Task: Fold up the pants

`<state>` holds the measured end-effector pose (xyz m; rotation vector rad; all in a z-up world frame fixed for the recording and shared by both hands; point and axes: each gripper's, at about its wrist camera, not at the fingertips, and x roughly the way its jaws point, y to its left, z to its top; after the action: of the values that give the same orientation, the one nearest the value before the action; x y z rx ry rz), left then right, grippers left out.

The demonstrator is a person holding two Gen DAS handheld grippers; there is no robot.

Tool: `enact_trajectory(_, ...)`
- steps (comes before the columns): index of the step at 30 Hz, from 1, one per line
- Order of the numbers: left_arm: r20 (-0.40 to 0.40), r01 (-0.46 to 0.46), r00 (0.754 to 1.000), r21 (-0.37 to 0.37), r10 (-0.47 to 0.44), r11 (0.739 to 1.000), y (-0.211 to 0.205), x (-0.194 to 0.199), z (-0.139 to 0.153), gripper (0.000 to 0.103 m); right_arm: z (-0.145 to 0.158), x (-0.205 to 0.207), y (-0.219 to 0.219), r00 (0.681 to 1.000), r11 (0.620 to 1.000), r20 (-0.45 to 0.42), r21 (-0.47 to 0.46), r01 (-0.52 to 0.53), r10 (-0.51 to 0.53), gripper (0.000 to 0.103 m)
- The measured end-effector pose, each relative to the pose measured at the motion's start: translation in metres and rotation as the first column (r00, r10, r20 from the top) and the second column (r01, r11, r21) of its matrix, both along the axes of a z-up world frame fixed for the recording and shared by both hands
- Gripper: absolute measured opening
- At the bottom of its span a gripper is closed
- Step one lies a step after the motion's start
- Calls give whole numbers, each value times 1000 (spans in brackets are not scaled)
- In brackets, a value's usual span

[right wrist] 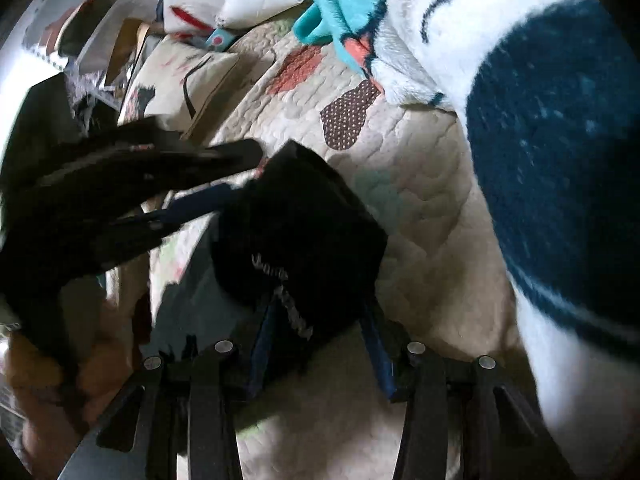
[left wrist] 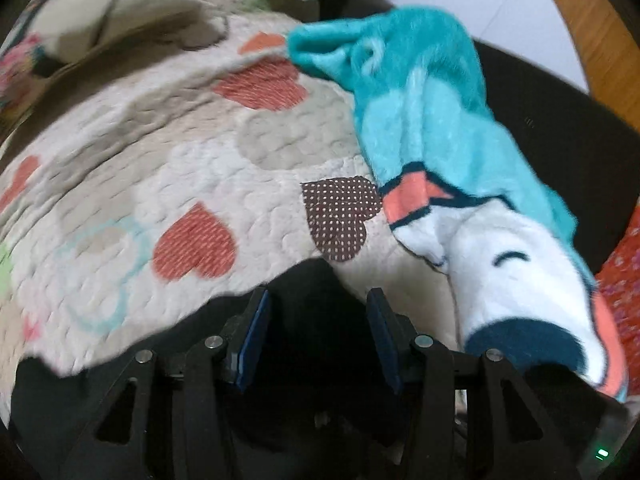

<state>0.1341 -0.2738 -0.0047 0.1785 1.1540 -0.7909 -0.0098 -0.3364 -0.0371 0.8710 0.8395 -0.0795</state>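
The black pants [right wrist: 304,236] lie as a folded bundle on the heart-patterned quilt [right wrist: 420,184]. In the right wrist view my right gripper [right wrist: 320,312] has its jaws around the near end of the bundle, a printed label showing between them. My left gripper [right wrist: 236,192] comes in from the left and touches the bundle's far-left edge with blue pads. In the left wrist view the black pants [left wrist: 316,292] fill the gap between the blue fingers of my left gripper [left wrist: 318,300], which stand apart on the cloth.
A fluffy teal, white and navy blanket [left wrist: 452,148] lies on the right of the quilt [left wrist: 160,160], close to the pants; it also fills the right side of the right wrist view [right wrist: 540,140]. Pillows [left wrist: 112,4] and clutter sit at the back.
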Motion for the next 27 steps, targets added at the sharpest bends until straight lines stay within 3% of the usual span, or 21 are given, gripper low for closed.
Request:
enact_trajectory(3,-40,32,999,7,-32,999,-13,5,-12,51,-2,12,-3,1000,1000,5,12,-10,10,51)
enact_trajectory(4,-25,60,998,38,-59,997,-17,2,-12,42,-1,14,-2,1000,1000,3,9,-21,21,49)
enact_trajectory(5,11,88,996,68,-89,994,-20,-2,-11,5,1,16,1,999,999,6,1,-40,40,37)
enact_trajectory(6,7,106,994,70,-107,992,-21,-4,-10,3,3,17,4,998,998,6,-10,-58,58,26)
enact_trajectory(7,-10,114,993,46,-113,992,-19,-6,-8,0,7,17,7,997,997,11,-31,-72,72,24)
enact_trajectory(9,4,102,995,-23,-102,995,-7,-12,5,0,21,16,16,994,991,42,-85,-100,104,20)
enact_trajectory(14,6,18,1000,-158,-18,987,42,-16,44,0,56,11,46,972,962,119,-213,-174,202,19)
enact_trajectory(19,-10,-116,993,-274,117,955,116,-11,75,0,91,8,96,920,897,164,-339,-285,355,18)
enact_trajectory(23,-45,-237,971,-343,236,909,183,-8,81,0,106,9,145,863,818,153,-433,-379,481,17)
enact_trajectory(26,-81,-334,941,-380,329,863,238,-9,76,0,110,15,191,808,729,116,-518,-447,578,17)
enact_trajectory(27,-104,-379,923,-398,370,835,260,-10,72,0,110,17,210,785,688,95,-553,-470,613,17)
